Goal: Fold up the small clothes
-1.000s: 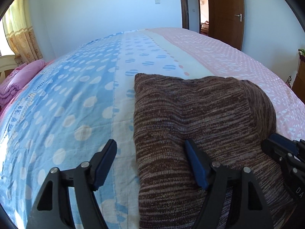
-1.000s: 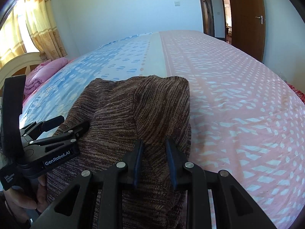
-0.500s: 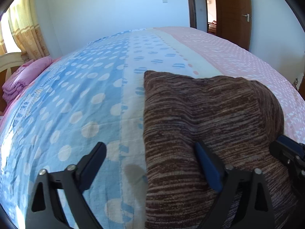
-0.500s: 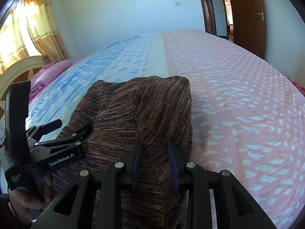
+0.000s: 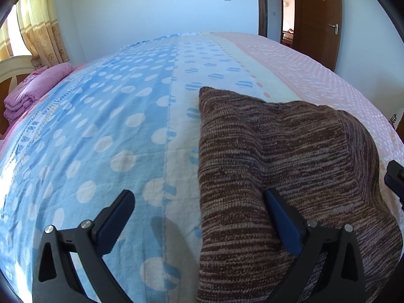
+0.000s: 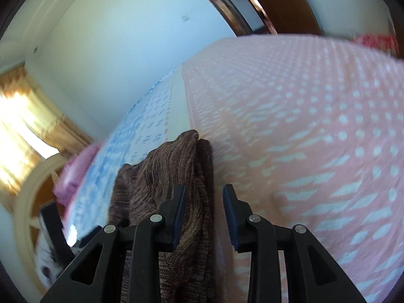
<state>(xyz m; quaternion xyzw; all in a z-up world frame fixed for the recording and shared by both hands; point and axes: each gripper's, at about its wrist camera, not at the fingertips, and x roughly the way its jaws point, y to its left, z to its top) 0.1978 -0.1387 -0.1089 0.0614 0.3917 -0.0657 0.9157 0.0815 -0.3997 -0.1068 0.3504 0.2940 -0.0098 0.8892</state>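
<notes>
meanwhile the left gripper (image 5: 199, 214) had opened wide, its jaws still parting, straddling the knit's (image 5: 290, 176) edge; the right gripper (image 6: 204, 214) rolled, part-open around a ribbed brown fold on the bed (image 5: 101, 126).

My left gripper (image 5: 199, 217) points down with its jaws opening wide, nothing pinched between them, while my right gripper (image 6: 204, 214) sits rolled sideways, jaws parted narrowly.
</notes>
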